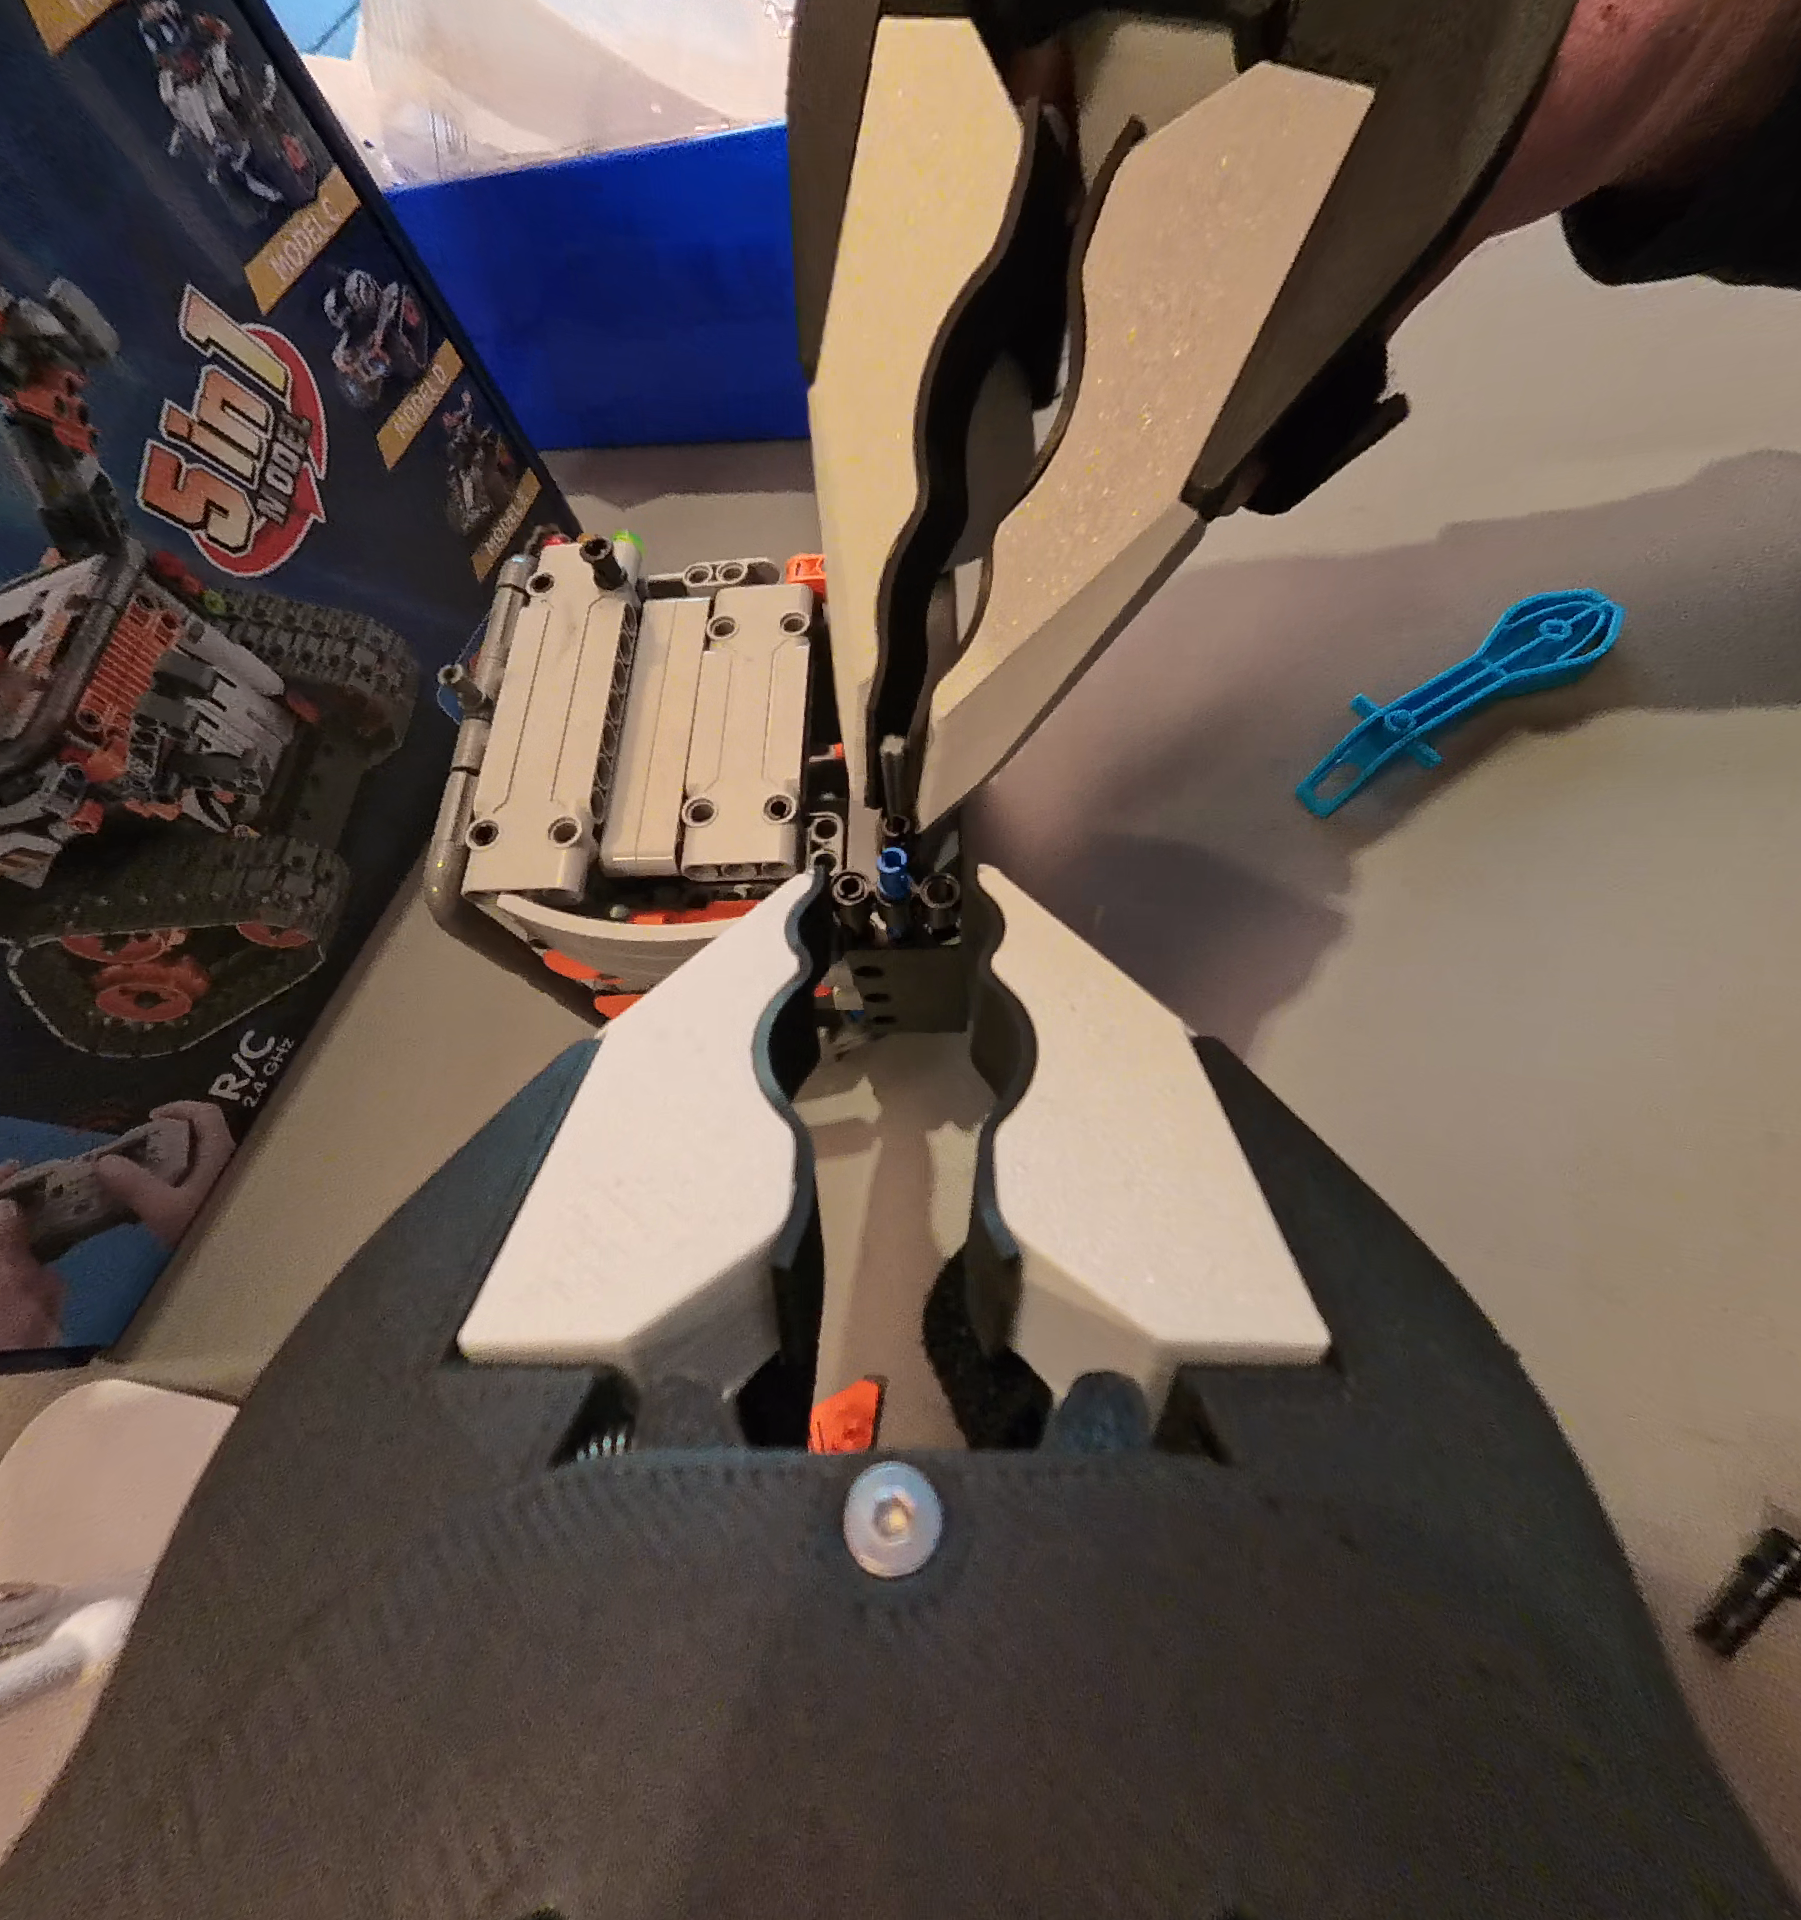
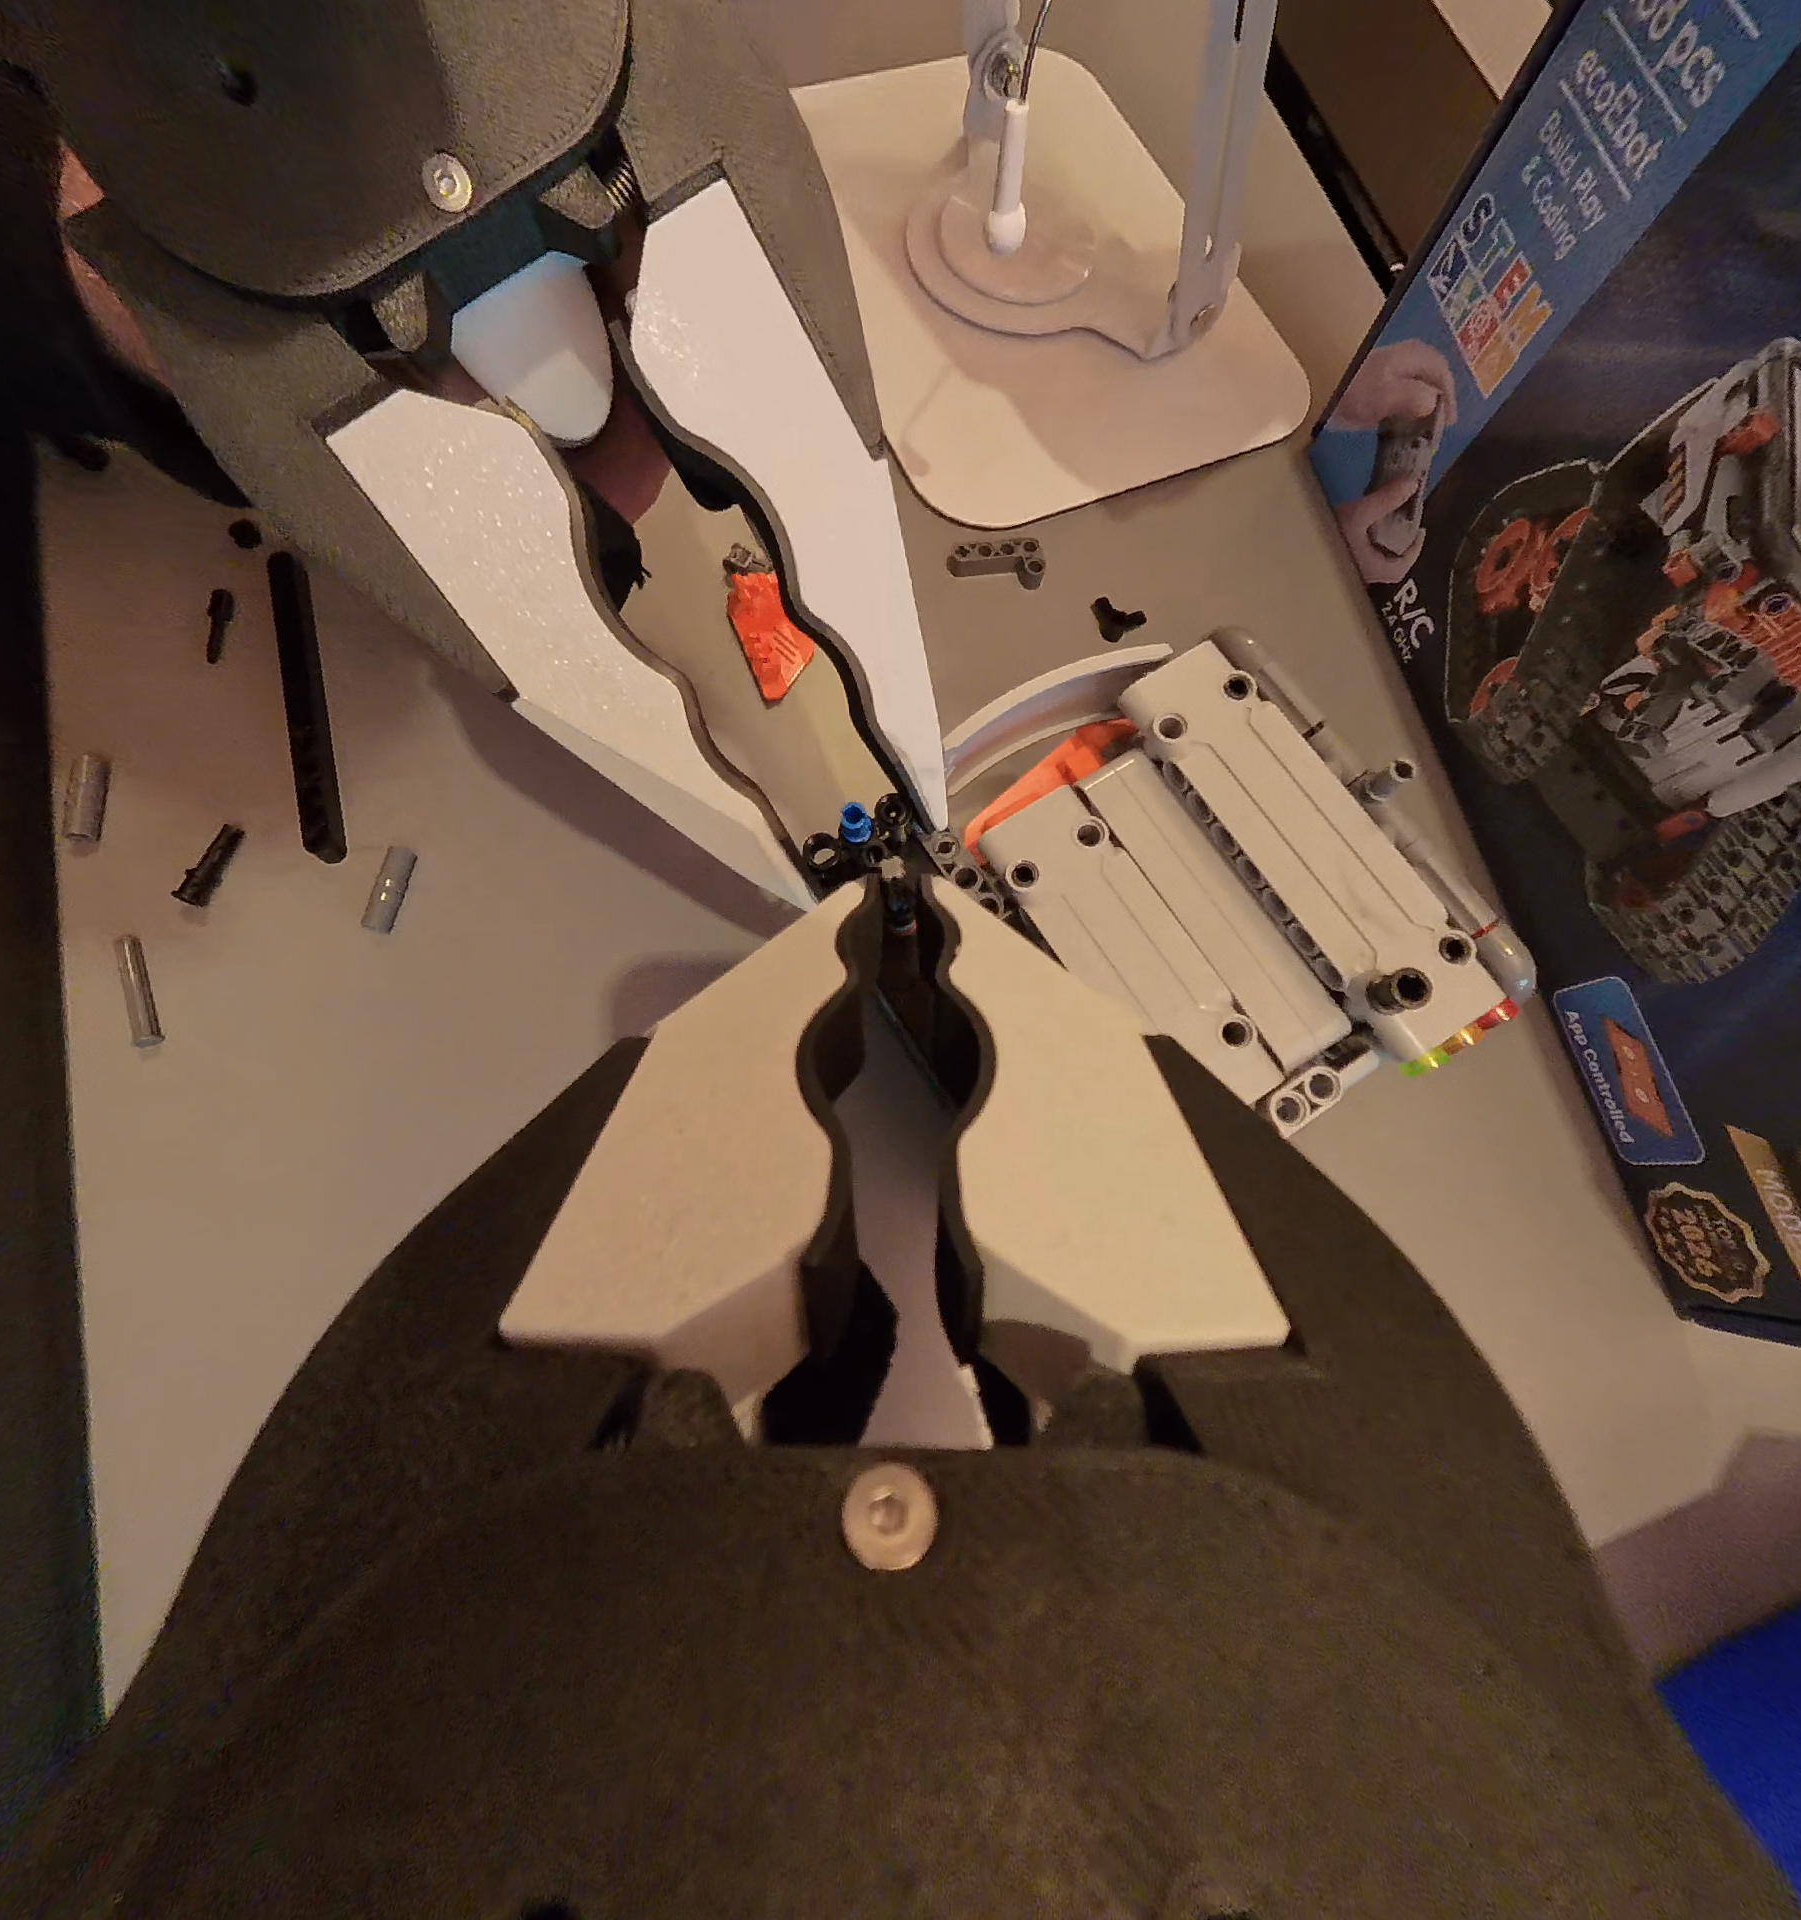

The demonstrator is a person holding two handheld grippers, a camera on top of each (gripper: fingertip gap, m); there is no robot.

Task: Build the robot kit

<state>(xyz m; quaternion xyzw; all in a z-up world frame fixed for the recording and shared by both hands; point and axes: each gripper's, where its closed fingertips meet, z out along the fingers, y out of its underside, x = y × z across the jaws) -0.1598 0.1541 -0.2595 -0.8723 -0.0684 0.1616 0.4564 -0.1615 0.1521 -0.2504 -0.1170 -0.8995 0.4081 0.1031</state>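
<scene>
Left wrist view: the left claw (image 1: 891, 914) is narrowed onto a dark block (image 1: 901, 971) at the corner of a grey brick model (image 1: 647, 727), with its tips on either side of the block.
Block: it carries black pins and one blue pin (image 1: 893, 868) on top.
Right claw (image 1: 901, 800): it comes down from above, nearly closed, with a small dark piece (image 1: 891, 769) pinched at its tips just over the pins.
Right wrist view: the right claw (image 2: 894, 883) is almost closed on the dark piece, and the left claw (image 2: 875, 831) meets it at the pin cluster (image 2: 860, 836).
Left of the claws: loose black and grey pins and a long black beam (image 2: 304, 707) lie on the counter (image 2: 356, 1091).
Right of the claws: the model, then a printed toy box (image 2: 1654, 727).
Hard to tell: what the small dark piece is, and whether it touches the pins; the block's lower part is hidden between the fingers.
</scene>
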